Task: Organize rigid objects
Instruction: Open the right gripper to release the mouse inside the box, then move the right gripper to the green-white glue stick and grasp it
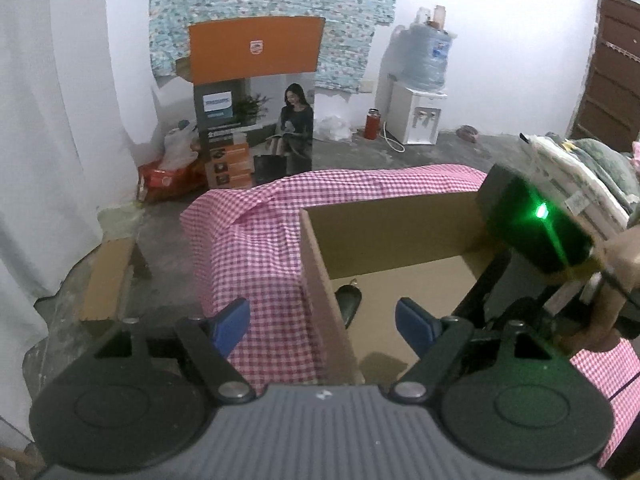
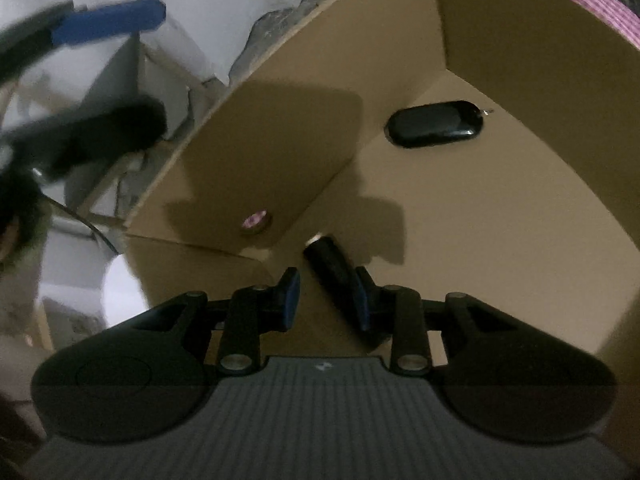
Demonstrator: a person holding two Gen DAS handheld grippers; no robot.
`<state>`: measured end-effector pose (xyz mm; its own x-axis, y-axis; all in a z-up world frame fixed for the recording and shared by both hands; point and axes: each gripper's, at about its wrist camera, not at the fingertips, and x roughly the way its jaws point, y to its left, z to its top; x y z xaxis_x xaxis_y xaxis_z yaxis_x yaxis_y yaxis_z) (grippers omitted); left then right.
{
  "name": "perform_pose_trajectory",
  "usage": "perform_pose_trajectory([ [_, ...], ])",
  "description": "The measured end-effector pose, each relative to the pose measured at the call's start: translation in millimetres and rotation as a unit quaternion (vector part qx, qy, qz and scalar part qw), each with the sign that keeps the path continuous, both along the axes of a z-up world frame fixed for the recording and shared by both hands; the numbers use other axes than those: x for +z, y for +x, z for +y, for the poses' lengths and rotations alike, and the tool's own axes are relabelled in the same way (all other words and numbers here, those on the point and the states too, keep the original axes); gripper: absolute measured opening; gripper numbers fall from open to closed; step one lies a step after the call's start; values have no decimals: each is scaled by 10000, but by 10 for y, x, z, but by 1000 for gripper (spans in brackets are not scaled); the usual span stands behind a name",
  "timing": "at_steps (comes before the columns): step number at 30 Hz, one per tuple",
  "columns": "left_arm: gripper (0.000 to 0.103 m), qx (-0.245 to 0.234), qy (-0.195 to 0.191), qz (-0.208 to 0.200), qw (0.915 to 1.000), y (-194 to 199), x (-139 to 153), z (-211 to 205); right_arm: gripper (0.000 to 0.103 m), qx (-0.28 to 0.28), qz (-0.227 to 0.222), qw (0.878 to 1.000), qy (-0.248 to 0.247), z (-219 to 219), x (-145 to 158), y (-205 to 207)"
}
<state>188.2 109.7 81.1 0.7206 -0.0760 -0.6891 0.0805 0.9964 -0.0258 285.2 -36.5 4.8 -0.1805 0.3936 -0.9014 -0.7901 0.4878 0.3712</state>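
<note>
Left gripper [image 1: 322, 322]: blue pads [image 1: 230, 326] set wide apart, nothing between them; straddles the near left wall of the cardboard box [image 1: 320, 280], one pad outside over the pink checked cloth [image 1: 256, 264], the other inside the box.

Right gripper [image 2: 326, 300]: reaches down into the box; jaws parted a little. A dark cylindrical object [image 2: 334, 268] lies against the inner face of the right-hand pad [image 2: 360, 300]; the left-hand pad stands clear of it. Whether it is still gripped cannot be told.

Black oval object [image 2: 436, 123]: glossy, small metal loop at one end; lies flat on the box floor near the far corner, well apart from the right gripper.

Cardboard box: open-topped, sits on the pink checked cloth.
</note>
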Motion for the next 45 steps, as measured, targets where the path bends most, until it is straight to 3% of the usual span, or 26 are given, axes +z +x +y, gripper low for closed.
perform_pose_trajectory([
  [4,81,19,-47,4,10000,27,-24,65,28,65,174,9998,-119,60,-102,-2],
  [7,81,35,-65,-12,10000,53,-34,95,21,77,-144,9994,-318,86,-136,-20],
  [13,81,28,-107,15,9999,40,-77,95,21,-987,-12,9949,-219,-50,-143,271],
  [16,81,14,-143,53,9999,44,-110,78,21,-1760,312,9839,-16,-148,-169,511],
  [19,81,14,-164,92,9998,57,-138,67,23,-2469,865,9648,280,-247,-242,673],
  [23,81,31,-174,97,9998,31,-151,53,27,-2863,1357,9469,551,-317,-305,713],
  [25,81,41,-183,77,9998,7,-137,51,43,-2866,1275,9478,576,-345,-252,681],
  [27,81,52,-215,46,9997,-16,-116,67,49,-2884,1098,9491,637,-383,-148,655],
  [37,81,66,-435,-304,9986,-358,79,-9,58,-3012,355,9417,1453,-1066,581,284],
  [45,82,-229,-597,-692,9956,-917,267,-256,60,-3222,-368,9202,2191,-1860,1055,-657],
])
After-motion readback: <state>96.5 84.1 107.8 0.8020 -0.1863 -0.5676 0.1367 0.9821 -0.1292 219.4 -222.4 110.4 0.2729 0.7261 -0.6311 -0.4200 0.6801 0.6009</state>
